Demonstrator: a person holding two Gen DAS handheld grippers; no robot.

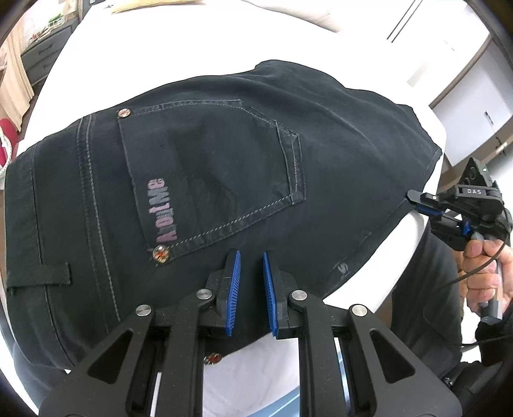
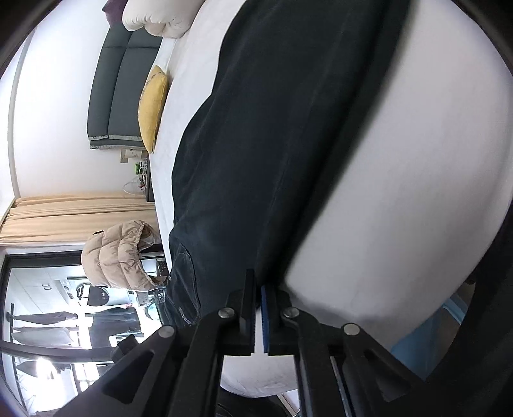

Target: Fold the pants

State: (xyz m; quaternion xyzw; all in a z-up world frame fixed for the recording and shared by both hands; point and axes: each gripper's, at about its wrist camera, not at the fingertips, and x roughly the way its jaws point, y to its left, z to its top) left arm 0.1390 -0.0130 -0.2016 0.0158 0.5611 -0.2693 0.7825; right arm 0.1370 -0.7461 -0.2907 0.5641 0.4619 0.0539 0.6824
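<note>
Dark navy jeans point(image 1: 224, 179) lie flat on a white bed point(image 1: 179, 48), back pocket with pink lettering facing up, waistband to the left. My left gripper point(image 1: 251, 256) hovers just above the jeans' near edge, its blue pads apart with nothing between them. My right gripper point(image 1: 416, 200) is at the jeans' right edge, shut on the fabric edge. In the right wrist view the right gripper point(image 2: 258, 282) has its jaws closed on the dark jeans point(image 2: 272, 128), which stretch away along the bed point(image 2: 400, 192).
A yellow cushion point(image 2: 153, 109) and a cream pillow point(image 2: 154, 19) lie at the bed's far end by a dark headboard point(image 2: 118, 83). A beige puffer jacket point(image 2: 118, 256) hangs beside the bed. A grey drawer unit point(image 1: 45, 54) stands far left.
</note>
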